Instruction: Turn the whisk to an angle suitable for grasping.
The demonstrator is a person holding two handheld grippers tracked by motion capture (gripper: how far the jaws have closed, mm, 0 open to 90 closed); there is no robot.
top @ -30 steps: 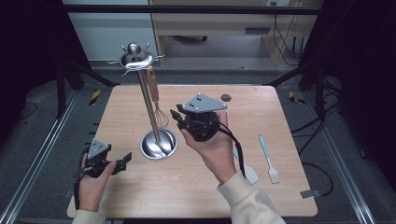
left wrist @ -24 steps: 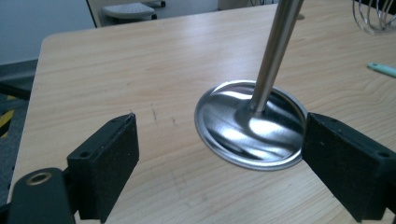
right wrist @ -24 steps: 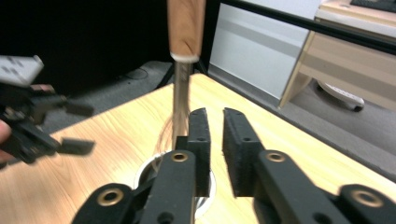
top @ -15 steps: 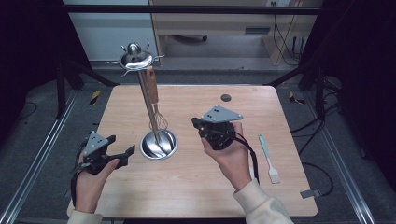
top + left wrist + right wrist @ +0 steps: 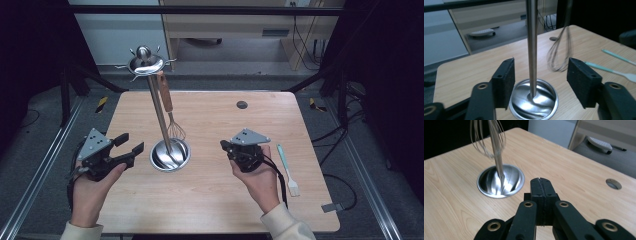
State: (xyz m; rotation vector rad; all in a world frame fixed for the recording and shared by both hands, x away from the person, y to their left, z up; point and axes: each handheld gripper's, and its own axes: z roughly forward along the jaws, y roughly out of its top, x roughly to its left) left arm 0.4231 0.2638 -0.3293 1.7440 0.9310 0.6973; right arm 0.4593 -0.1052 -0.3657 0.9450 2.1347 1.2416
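A steel utensil stand point(image 5: 161, 120) rises from a round base point(image 5: 170, 155) on the wooden table point(image 5: 215, 200). A wire whisk point(image 5: 175, 130) with a wooden handle hangs from one of the stand's top hooks. My left gripper point(image 5: 129, 143) is held above the table left of the base, pointing at it. It is open, its jaws have just been closing, and nothing is between them. In the left gripper view the pole point(image 5: 532, 50) stands farther off, framed by the pads point(image 5: 504, 82). My right gripper point(image 5: 225, 146) is shut on nothing, right of the base point(image 5: 500, 181), with the whisk point(image 5: 490, 137) ahead of it.
A teal silicone brush point(image 5: 287, 167) lies near the table's right edge, right of the right hand. A small round hole point(image 5: 242, 105) sits at the table's far side. Dark frame legs and cables surround the table.
The left hand has lifted and its jaws have narrowed. The right gripper has closed, sunk, and drawn back from the whisk toward the right front of the table.
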